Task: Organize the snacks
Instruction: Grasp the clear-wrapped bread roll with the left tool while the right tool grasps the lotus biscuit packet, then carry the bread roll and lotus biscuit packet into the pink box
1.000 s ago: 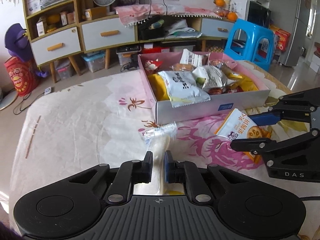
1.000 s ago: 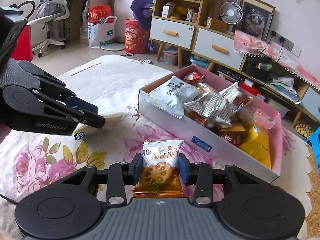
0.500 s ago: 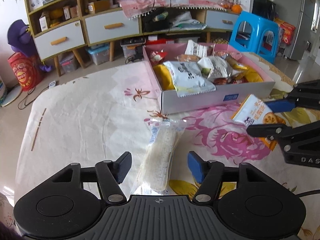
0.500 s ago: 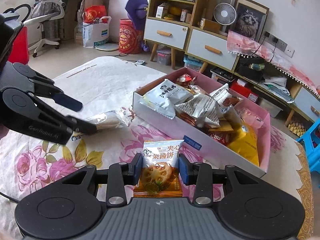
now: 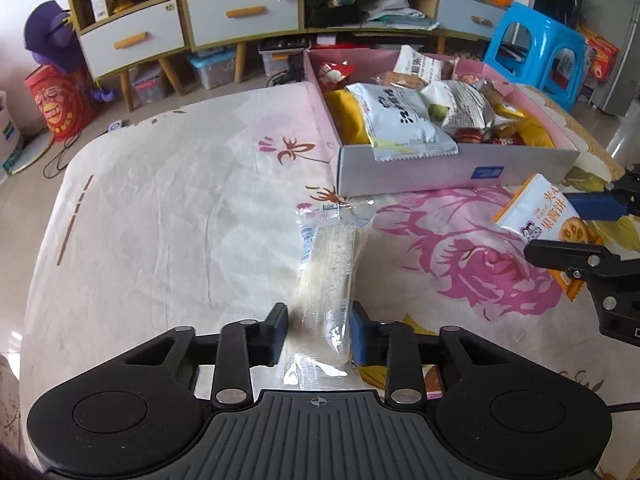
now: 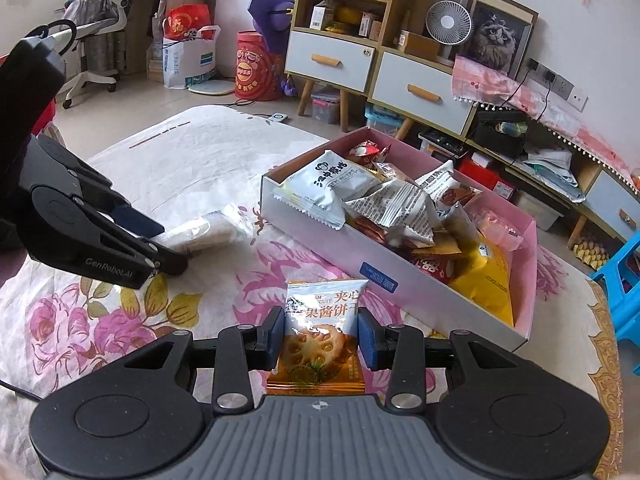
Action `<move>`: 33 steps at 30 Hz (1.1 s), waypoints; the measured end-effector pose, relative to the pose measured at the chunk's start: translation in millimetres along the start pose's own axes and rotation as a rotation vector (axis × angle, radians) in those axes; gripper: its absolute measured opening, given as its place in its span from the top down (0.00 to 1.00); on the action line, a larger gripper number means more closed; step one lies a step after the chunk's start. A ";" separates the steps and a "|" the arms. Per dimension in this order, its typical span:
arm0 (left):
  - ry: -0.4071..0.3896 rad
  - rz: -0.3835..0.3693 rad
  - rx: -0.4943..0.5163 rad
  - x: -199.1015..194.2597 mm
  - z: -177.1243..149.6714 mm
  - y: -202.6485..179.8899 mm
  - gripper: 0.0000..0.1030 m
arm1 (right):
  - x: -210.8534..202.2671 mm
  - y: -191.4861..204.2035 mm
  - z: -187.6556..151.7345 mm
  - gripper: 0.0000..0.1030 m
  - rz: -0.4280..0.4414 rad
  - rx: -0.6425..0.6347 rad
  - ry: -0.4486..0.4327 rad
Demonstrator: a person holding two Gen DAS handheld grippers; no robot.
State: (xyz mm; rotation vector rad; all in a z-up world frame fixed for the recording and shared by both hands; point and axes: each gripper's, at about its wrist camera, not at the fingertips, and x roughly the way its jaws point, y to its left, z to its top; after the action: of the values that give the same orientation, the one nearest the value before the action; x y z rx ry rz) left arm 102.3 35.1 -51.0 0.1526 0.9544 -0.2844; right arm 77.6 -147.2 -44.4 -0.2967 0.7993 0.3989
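On my floral-clothed table (image 5: 168, 208) the pink snack box (image 5: 452, 166) sits full. My left gripper (image 5: 318, 334) had let go and spread wide; now its fingers are closing around the clear-wrapped wafer pack (image 5: 328, 264) again, regripping it lower for the lift. My right gripper (image 6: 322, 338) stays clamped on the lotus-root biscuit packet (image 6: 320, 344).

Wooden drawer cabinet (image 6: 404, 76), blue stool (image 5: 536, 46), pale floor (image 6: 168, 100), perhaps tiled

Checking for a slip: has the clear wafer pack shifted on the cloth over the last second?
Yes. The wafer pack now lies flat with its far end short of the box, not touching; earlier it reached closer.
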 end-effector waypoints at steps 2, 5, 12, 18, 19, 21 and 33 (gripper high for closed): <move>-0.018 0.003 -0.017 -4.9 1.5 1.7 0.81 | -1.0 -0.7 0.4 0.71 -0.002 0.002 -0.002; -0.037 0.005 -0.052 -11.4 3.5 6.0 0.85 | -3.6 -1.8 0.5 0.71 -0.007 0.003 -0.006; -0.074 0.011 -0.123 -23.2 8.8 13.4 0.85 | -15.3 -11.4 6.0 0.71 -0.018 0.052 -0.043; -0.118 0.006 -0.163 -34.0 15.4 15.4 0.85 | -21.8 -24.5 11.6 0.71 -0.037 0.100 -0.080; -0.125 0.005 -0.169 -35.5 16.7 15.8 0.85 | -22.9 -27.4 12.7 0.71 -0.041 0.109 -0.088; -0.142 -0.001 -0.186 -39.0 21.5 17.5 0.85 | -24.2 -33.8 14.6 0.71 -0.050 0.128 -0.099; -0.213 -0.051 -0.296 -36.9 60.0 9.5 0.85 | -21.2 -90.5 21.0 0.71 -0.117 0.363 -0.150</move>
State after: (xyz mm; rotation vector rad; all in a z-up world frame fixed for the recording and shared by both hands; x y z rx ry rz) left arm 132.0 35.3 13.6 -0.1705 0.7796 -0.1987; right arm 118.5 -223.8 -5.2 0.0257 0.6885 0.1584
